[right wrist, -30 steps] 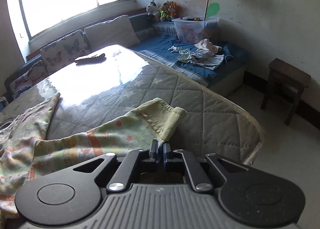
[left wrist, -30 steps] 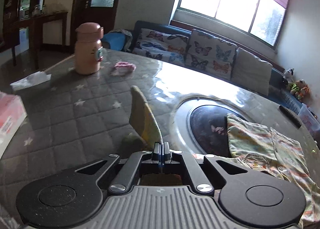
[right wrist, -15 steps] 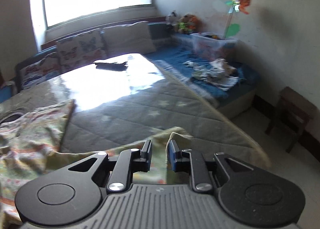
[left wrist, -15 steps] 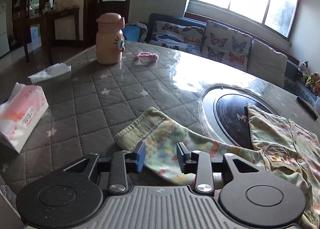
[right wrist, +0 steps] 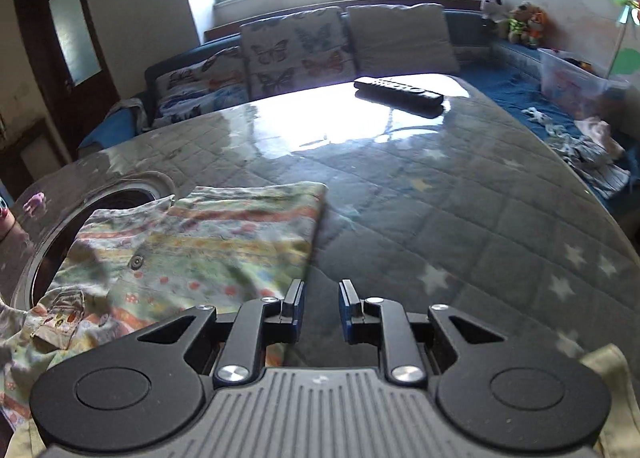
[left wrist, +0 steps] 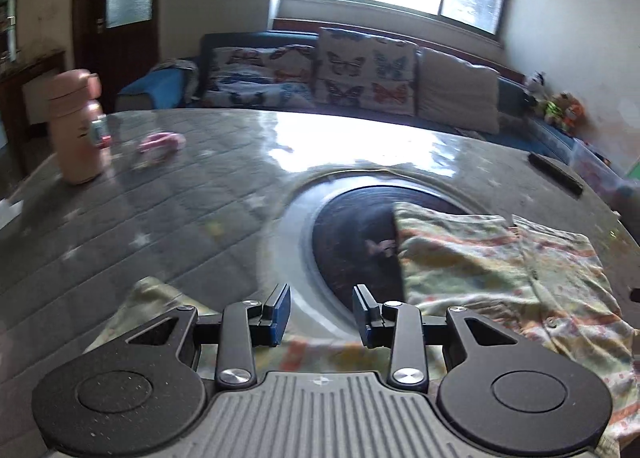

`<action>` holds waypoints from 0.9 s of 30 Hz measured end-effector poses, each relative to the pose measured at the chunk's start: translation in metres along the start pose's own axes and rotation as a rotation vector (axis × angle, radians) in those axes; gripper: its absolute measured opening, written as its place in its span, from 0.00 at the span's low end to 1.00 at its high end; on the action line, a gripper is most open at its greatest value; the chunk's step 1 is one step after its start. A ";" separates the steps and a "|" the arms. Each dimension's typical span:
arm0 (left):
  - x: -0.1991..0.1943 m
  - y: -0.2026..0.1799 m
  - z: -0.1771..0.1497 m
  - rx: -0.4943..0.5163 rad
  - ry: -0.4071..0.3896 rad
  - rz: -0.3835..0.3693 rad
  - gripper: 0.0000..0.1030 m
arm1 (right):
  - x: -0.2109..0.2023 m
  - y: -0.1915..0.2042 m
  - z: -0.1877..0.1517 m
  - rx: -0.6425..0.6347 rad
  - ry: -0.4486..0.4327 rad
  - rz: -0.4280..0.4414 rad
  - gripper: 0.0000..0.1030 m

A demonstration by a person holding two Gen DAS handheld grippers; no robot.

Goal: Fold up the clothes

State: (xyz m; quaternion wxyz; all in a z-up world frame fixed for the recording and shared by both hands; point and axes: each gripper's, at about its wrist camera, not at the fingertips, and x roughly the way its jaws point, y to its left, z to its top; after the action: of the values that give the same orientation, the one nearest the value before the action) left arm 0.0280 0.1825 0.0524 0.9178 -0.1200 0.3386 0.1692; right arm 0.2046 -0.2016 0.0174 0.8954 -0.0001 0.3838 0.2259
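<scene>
A small patterned shirt (left wrist: pixel 492 254) in pale green with orange stripes lies flat on the quilted table, partly over the round dark inset (left wrist: pixel 352 225). One cuff (left wrist: pixel 148 290) lies at the left, just beside my left gripper (left wrist: pixel 322 312), which is open and holds nothing. In the right wrist view the same shirt (right wrist: pixel 200 242) spreads to the left, with its buttons and a small pocket showing. My right gripper (right wrist: pixel 320 308) hangs open above the shirt's right edge. The other cuff (right wrist: pixel 608 362) pokes out at the lower right.
A pink bottle (left wrist: pixel 76 125) and a small pink item (left wrist: pixel 160 141) stand at the table's far left. A black remote (right wrist: pixel 400 91) lies at the far edge. Sofas with butterfly cushions (right wrist: pixel 296 45) wrap around the table. The table's right edge (right wrist: pixel 600 201) drops toward a blue sofa with loose clothes.
Both grippers have let go of the sleeve cuffs and opened. Both have swung to face across the table, and the sleeves now lie on the table.
</scene>
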 end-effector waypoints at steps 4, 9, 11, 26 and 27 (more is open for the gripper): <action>0.035 -0.023 0.017 0.048 0.039 -0.035 0.37 | 0.020 0.007 0.014 -0.027 0.020 0.014 0.18; 0.074 -0.047 0.035 0.110 0.061 -0.059 0.37 | 0.042 0.011 0.026 -0.053 0.042 0.020 0.18; 0.090 -0.050 0.043 0.117 0.069 -0.065 0.37 | 0.051 0.010 0.031 -0.050 0.051 0.026 0.18; 0.145 -0.063 0.058 0.165 0.120 -0.121 0.15 | 0.087 0.016 0.057 -0.083 0.054 0.024 0.16; 0.146 -0.064 0.059 0.174 0.116 -0.118 0.09 | 0.089 0.017 0.058 -0.091 0.055 0.026 0.07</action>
State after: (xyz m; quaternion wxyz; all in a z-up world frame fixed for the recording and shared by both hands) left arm 0.1912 0.1771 0.0063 0.9121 -0.0691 0.3967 0.0774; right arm 0.2912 -0.1399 0.0002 0.8806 -0.0418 0.3975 0.2545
